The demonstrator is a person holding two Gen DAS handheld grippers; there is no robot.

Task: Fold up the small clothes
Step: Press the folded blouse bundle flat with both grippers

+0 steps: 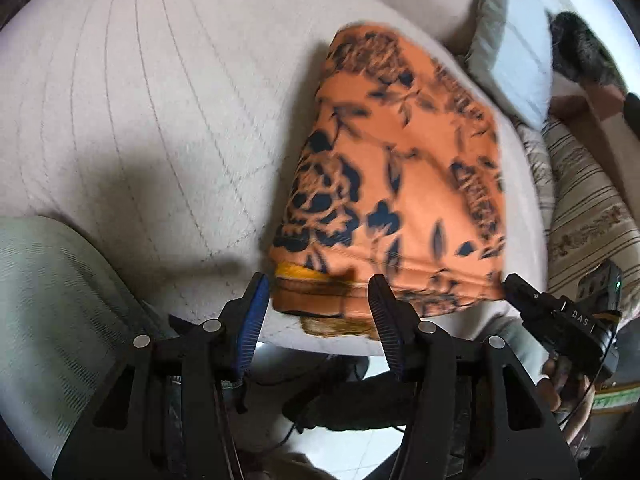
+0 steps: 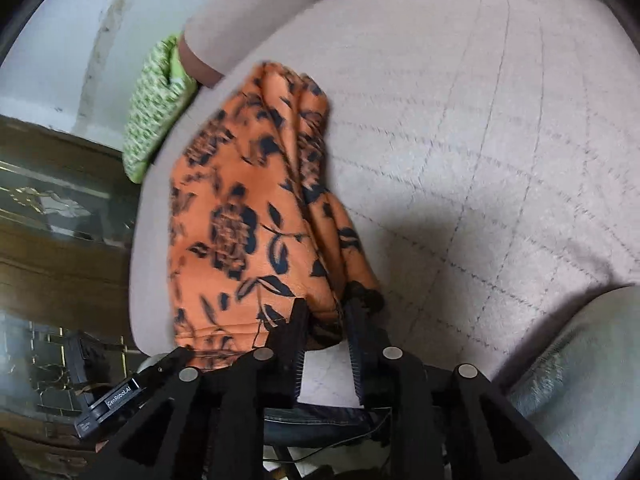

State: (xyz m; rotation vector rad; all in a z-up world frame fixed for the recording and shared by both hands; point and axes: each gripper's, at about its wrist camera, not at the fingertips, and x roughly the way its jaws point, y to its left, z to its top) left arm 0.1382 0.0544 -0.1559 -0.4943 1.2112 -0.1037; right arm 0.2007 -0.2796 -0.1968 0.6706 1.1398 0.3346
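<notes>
One orange floral garment (image 1: 396, 184) lies on the pale quilted bed (image 1: 140, 120), already doubled into a long narrow shape, so the fold looks to be partway through rather than just begun. In the left wrist view the left gripper (image 1: 318, 292) sits at 6 o'clock, its jaws standing well apart on either side of the garment's near hem, where a yellow trim shows, and gripping nothing. In the right wrist view the right gripper (image 2: 326, 312) is also at 6 o'clock, and its jaws appear clamped on a bunched near corner of the cloth, with gathered folds running up from them towards 12 o'clock. The next move probably calls for the left jaws to close on the hem, so that both near corners can be carried together towards the far end, kept level so the layers do not slide apart. Both views are blurred, so fine edges are hard to read. Counted: one garment, two grippers, one green patterned cushion (image 2: 154, 108) at 10 o'clock in the right view, and one grey-white pillow (image 1: 512, 60) at 2 o'clock in the left.
</notes>
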